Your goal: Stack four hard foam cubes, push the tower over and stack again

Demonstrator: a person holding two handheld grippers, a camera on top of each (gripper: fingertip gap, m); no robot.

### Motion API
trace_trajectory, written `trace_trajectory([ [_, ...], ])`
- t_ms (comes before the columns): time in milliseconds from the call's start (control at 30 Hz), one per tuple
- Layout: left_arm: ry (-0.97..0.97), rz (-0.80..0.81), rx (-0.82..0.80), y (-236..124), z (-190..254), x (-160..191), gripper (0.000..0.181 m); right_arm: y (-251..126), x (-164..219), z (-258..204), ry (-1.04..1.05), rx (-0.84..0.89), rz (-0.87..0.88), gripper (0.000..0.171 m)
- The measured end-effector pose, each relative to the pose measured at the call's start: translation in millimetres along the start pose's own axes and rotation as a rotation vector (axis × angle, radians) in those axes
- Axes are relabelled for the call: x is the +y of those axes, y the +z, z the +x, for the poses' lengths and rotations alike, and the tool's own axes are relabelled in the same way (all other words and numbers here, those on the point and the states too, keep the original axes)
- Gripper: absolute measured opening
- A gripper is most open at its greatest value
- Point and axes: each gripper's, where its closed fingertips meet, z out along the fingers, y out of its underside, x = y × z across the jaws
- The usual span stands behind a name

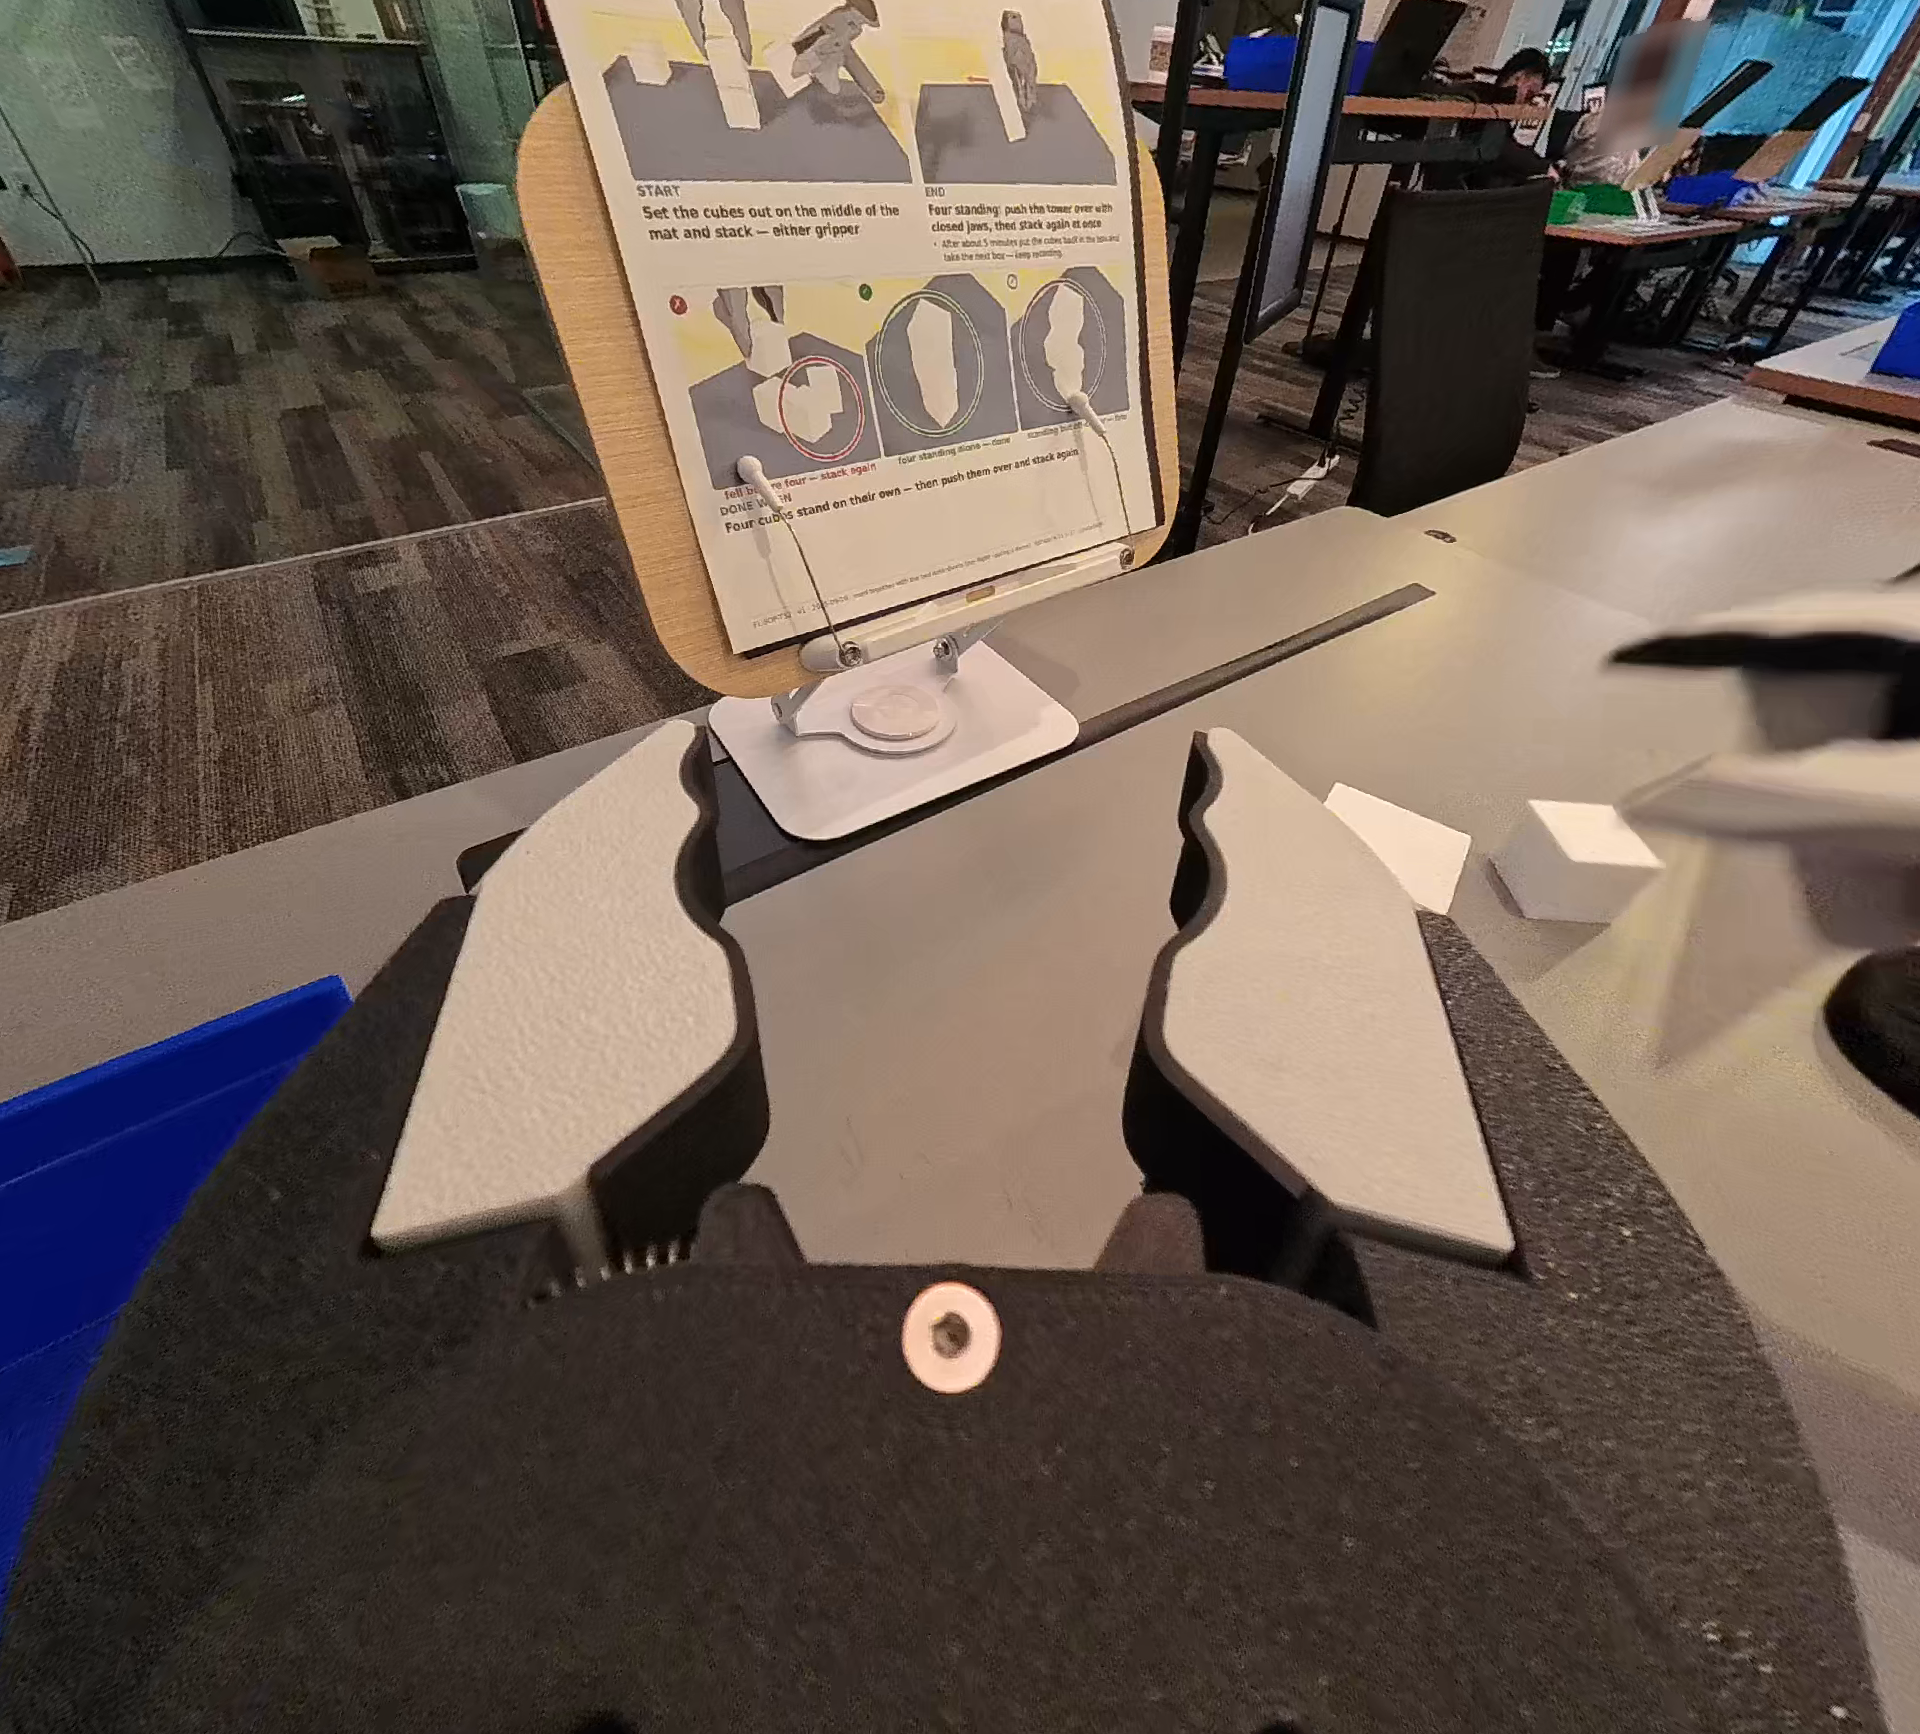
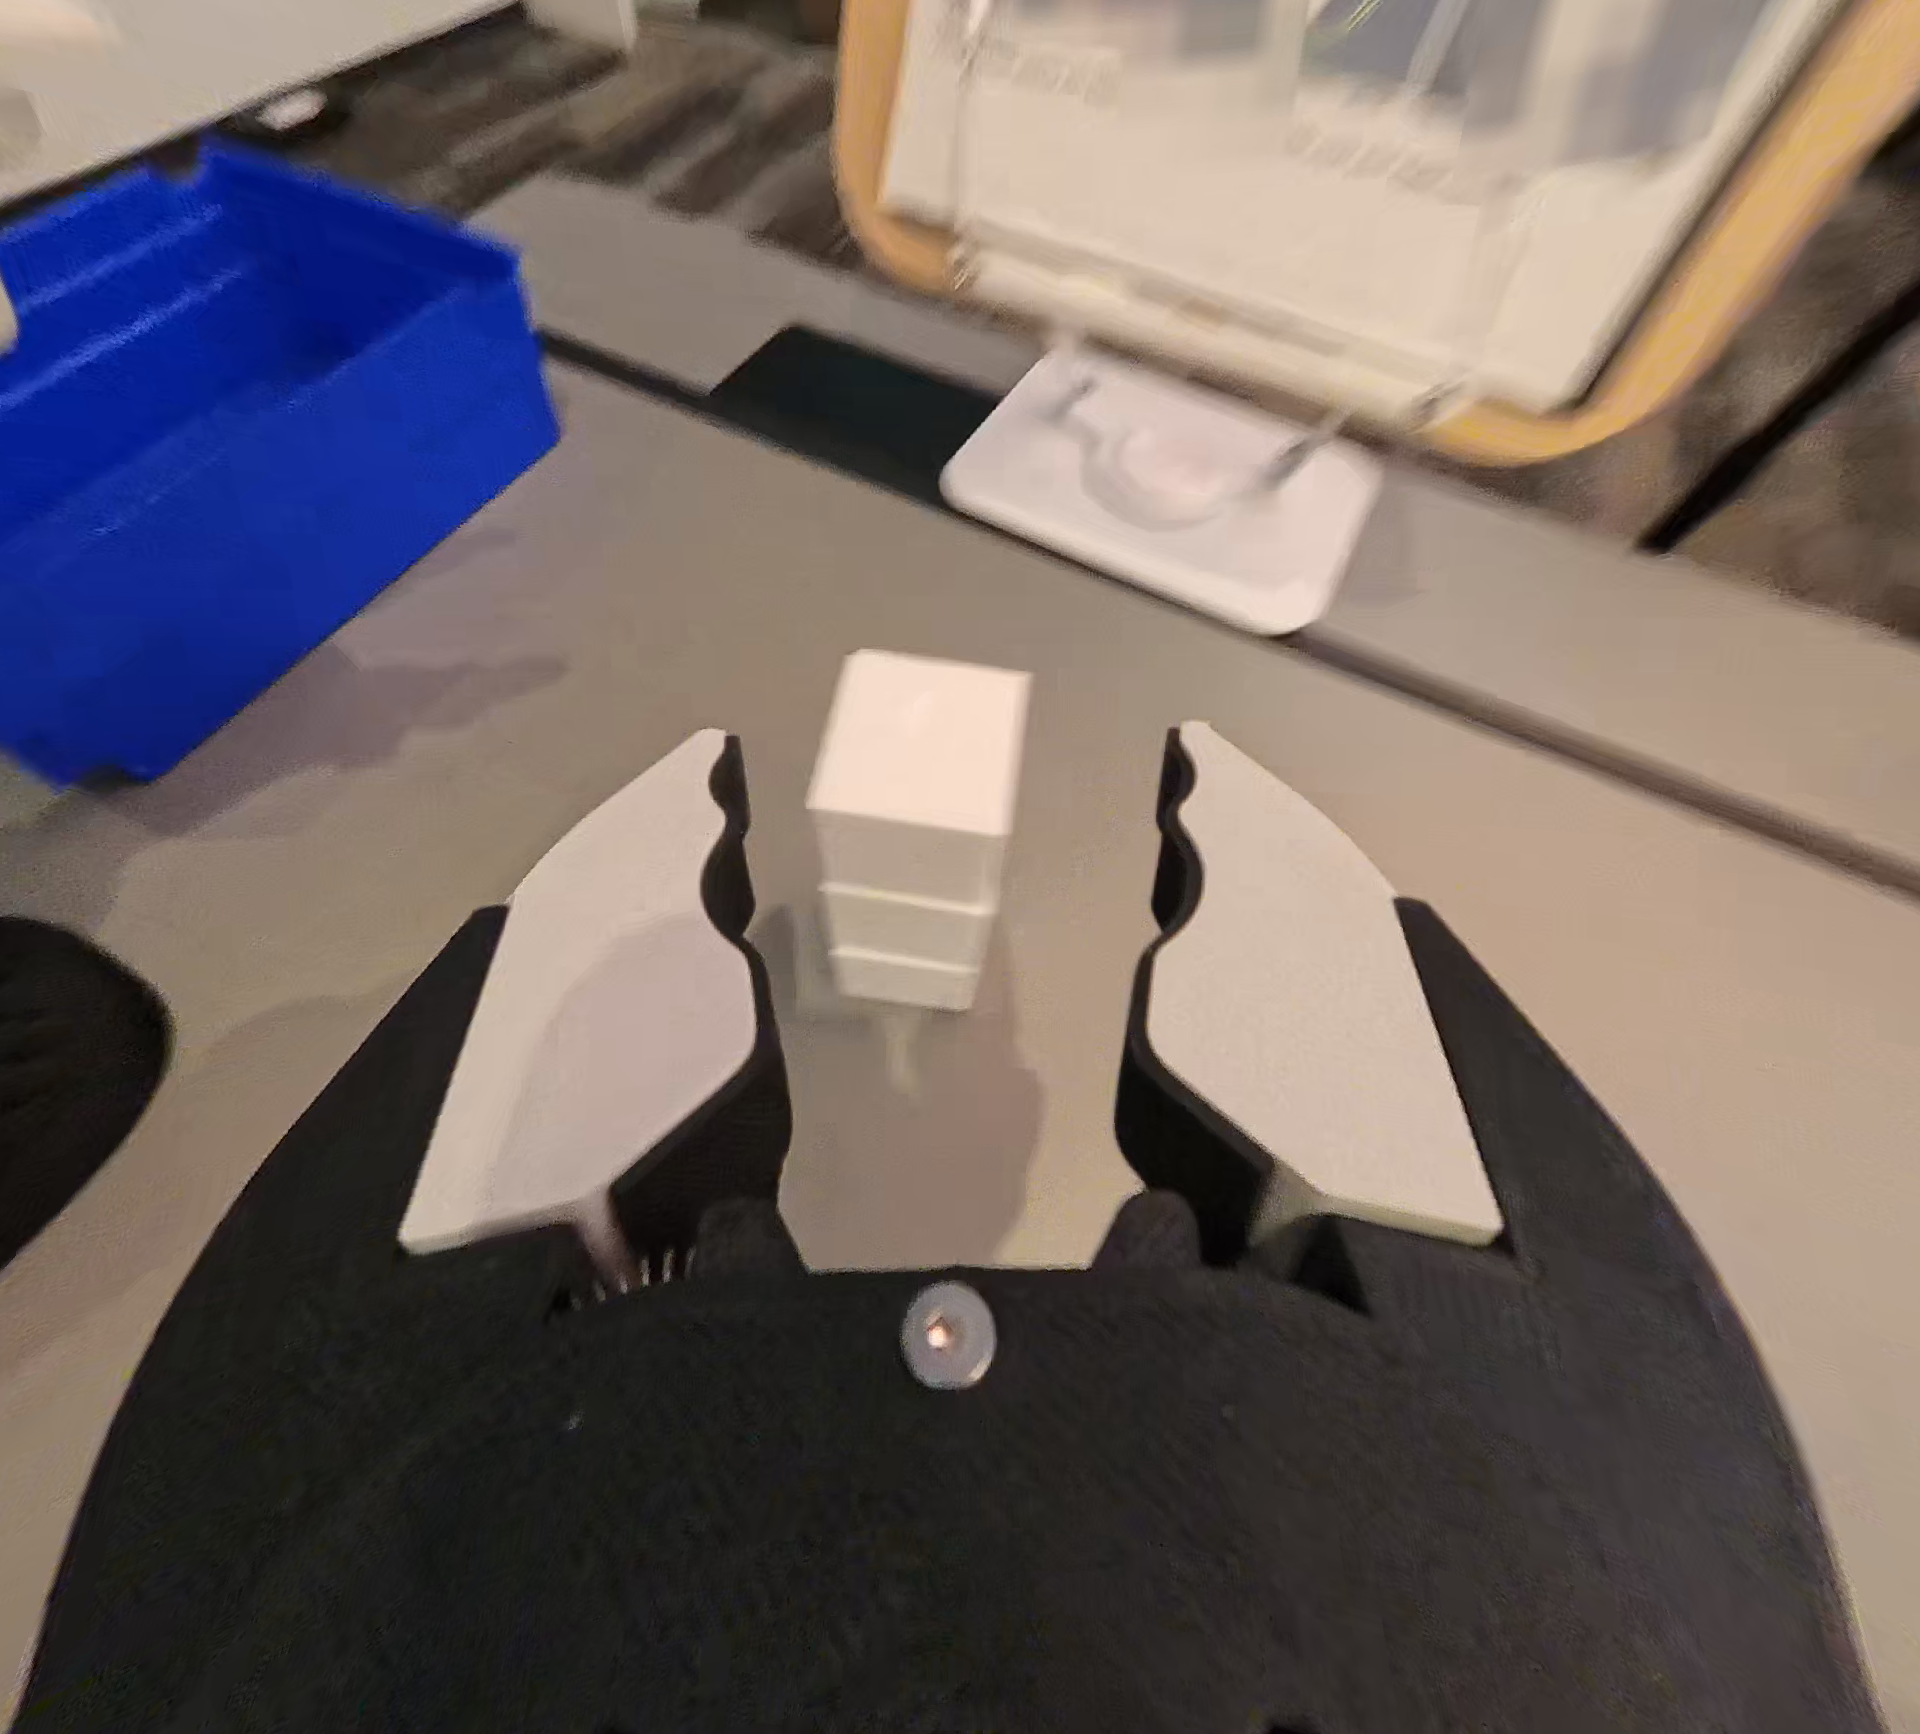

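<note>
While jaws gape, white cube tower (image 2: 909,853) stands (slightly staggered).

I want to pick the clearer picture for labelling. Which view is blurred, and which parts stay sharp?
Right wrist view: motion blur smears the blue bin and the paper stand; its own open tool and the cube stack look fairly sharp. Left wrist view: mostly sharp, with the open tool and stand crisp; only the other tool at the right edge is smeared.
</note>
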Motion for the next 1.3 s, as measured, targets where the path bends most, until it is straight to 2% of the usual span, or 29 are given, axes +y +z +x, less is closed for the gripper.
trace_trajectory([
  [67, -0.005, 0.005, 0.002, -2.0, -0.8, -1.5, 0.085, -35.6, -16.9, 38.3, -0.052, 0.086, 0.095, 0.076],
  [133, -0.009, 0.021, 0.004, -5.1, -1.1, -4.9, 0.085, -56.7, -11.2, 82.7, -0.137, 0.15, 0.144, 0.076],
  [167, -0.011, 0.031, 0.007, -6.7, -0.9, -7.0, 0.085, -58.6, -1.0, 98.7, -0.193, 0.121, 0.154, 0.076],
  [233, -0.016, 0.049, 0.015, -9.2, -0.1, -10.5, 0.085, -52.3, 31.8, 115.3, -0.258, -0.062, 0.154, 0.08],
  [300, -0.021, 0.053, 0.019, -10.1, -0.2, -11.3, 0.085, -46.0, 74.3, 125.7, -0.216, -0.268, 0.089, 0.078],
  [433, -0.023, 0.036, 0.005, -7.0, -4.7, -6.6, 0.085, -29.8, 143.9, 159.2, -0.188, -0.319, -0.044, 0.084],
  [667, 0.003, -0.026, -0.02, 6.9, -4.8, 7.7, 0.085, -9.2, 204.2, 172.7, -0.18, -0.324, -0.174, 0.085],
  [867, 0.039, -0.078, -0.03, 18.0, 0.9, 18.9, 0.085, 0.1, 214.0, 173.4, -0.149, -0.348, -0.181, 0.076],
  [933, 0.05, -0.089, -0.037, 19.6, 1.2, 21.0, 0.086, 0.7, 215.8, 171.8, -0.139, -0.365, -0.182, 0.067],
  [1000, 0.054, -0.09, -0.04, 19.7, 0.9, 21.2, 0.086, -1.5, 212.4, 169.0, -0.133, -0.383, -0.166, 0.057],
  [1100, 0.039, -0.076, -0.042, 18.3, -1.2, 18.6, 0.085, -9.8, 180.7, 161.1, -0.135, -0.375, -0.091, 0.057],
  [1233, 0.025, -0.064, -0.053, 17.4, -5.2, 16.8, 0.084, -27.9, 68.1, 119.7, -0.153, -0.287, 0.074, 0.057],
  [1300, 0.026, -0.072, -0.064, 17.7, -8.2, 19.3, 0.084, -30.6, 18.7, 89.0, -0.135, -0.227, 0.087, 0.057],
])
